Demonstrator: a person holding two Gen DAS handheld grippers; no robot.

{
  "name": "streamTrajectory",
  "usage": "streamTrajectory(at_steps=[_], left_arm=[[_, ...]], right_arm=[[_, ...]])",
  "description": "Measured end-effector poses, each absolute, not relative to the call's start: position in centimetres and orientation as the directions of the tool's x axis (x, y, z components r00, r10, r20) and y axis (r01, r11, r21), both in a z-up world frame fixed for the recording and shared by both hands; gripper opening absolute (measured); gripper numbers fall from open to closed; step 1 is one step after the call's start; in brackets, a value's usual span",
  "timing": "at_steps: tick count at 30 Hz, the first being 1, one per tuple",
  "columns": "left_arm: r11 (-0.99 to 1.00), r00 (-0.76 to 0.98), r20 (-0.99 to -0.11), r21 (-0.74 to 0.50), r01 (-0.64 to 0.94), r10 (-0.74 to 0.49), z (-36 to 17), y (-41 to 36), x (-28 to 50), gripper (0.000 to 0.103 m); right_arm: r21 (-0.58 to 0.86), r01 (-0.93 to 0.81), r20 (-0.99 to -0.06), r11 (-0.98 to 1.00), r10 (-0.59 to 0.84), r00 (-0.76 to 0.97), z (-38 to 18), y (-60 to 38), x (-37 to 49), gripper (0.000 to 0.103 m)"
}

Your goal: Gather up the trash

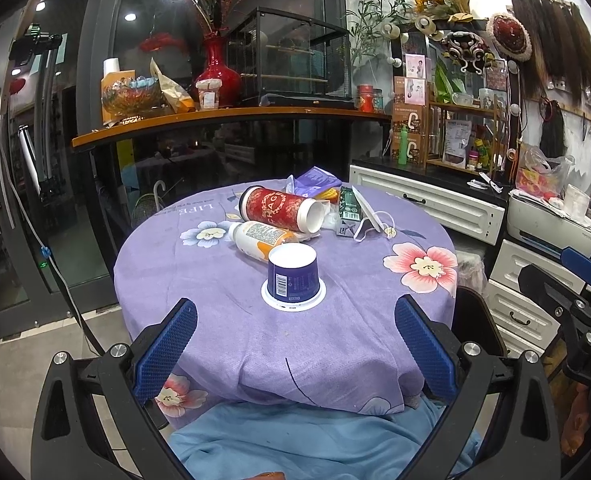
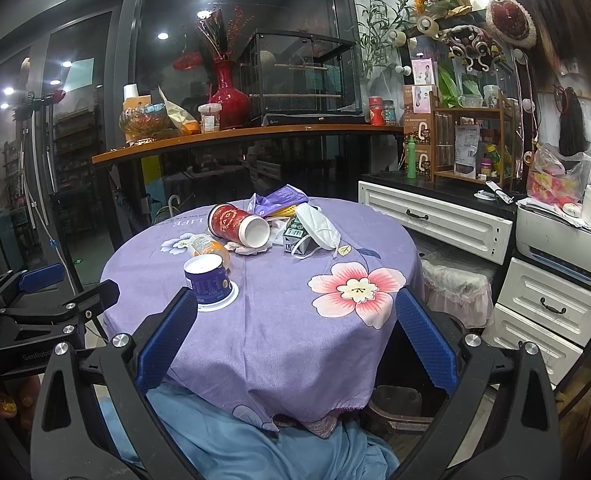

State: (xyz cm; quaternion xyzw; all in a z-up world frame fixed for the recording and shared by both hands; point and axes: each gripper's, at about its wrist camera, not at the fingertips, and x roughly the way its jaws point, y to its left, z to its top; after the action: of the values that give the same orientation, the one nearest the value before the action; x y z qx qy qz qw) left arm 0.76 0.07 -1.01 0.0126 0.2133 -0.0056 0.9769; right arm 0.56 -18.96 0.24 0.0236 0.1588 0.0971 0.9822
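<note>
Looking along the left gripper [image 1: 295, 344], its blue pads stand wide apart and hold nothing. Straight ahead, centred between them but farther onto the purple table [image 1: 335, 344], an upturned blue cup [image 1: 293, 276] stands on its white rim. Beyond it lie a bottle [image 1: 261, 238] and a red can [image 1: 281, 209], both on their sides with long axes running left to right, then a carton [image 1: 349, 204] and a mask [image 1: 369, 218] farther right. The gripper hovers level, off the near table edge.

From the right gripper [image 2: 297, 340], the jaws are likewise apart and empty. The cup [image 2: 208, 280] sits to the left, just beyond the left pad [image 2: 167, 340]. The left gripper looks better lined up with the cup, which seems the likely first pick. No bin is in sight.
</note>
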Motion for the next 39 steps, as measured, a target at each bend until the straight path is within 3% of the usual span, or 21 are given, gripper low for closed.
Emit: streamTrajectory(at_steps=[39], left_arm=[[0.999,0.899,-0.437,0.032,0.027,-0.01,-1.42,-0.55,1.18,0.098]], right_arm=[[0.094,-0.181,-0.328,0.979,0.202,0.923,-0.16,-18.91,1.09,0.098]])
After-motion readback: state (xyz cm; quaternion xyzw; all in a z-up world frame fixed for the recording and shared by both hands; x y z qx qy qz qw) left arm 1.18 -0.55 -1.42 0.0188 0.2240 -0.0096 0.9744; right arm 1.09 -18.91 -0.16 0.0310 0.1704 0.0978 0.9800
